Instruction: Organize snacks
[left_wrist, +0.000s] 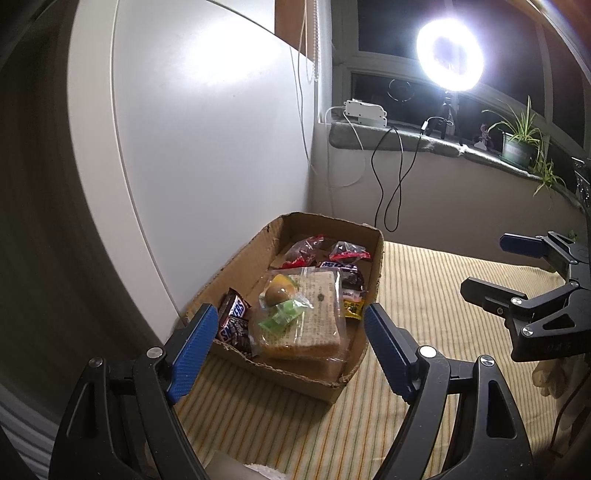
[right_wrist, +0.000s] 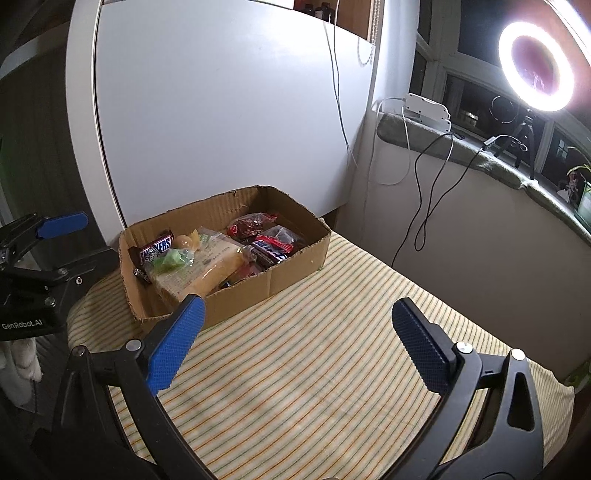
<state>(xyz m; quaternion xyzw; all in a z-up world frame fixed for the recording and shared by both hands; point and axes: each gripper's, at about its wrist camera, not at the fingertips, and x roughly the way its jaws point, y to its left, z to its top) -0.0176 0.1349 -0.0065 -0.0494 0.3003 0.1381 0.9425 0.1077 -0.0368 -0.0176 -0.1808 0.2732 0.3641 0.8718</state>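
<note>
1. Striped cloth in yellow and green covers the table (right_wrist: 332, 350); a white panel (right_wrist: 221, 129) stands behind it, and a lit ring lamp (right_wrist: 535, 66) shines on the window sill (right_wrist: 480, 162) to the right.
2. A cardboard box (right_wrist: 288, 275) with torn edges sits on the cloth, at the table's far left part, just beside the white panel; all the snacks lie inside it.
3. The left tool (left_wrist: 290, 338) hovers at the box's near end, its blue pads spread wide with nothing between them; the box shows in the gap, untouched.
4. The right tool (right_wrist: 295, 343) hangs over bare cloth to the right of the box; its pads stand fully apart and grasp nothing.
5. A wrapped sandwich bread pack (left_wrist: 310, 317) fills the box's middle; a round yellowish snack (left_wrist: 277, 293) and a green sweet (left_wrist: 284, 314) lie on top of it.
6. Two Snickers bars (left_wrist: 232, 321) lean at the near left wall; a third dark bar (left_wrist: 343, 271) lies past the bread.
7. Two small red-and-clear packets (left_wrist: 325, 251) sit at the far end.
</note>
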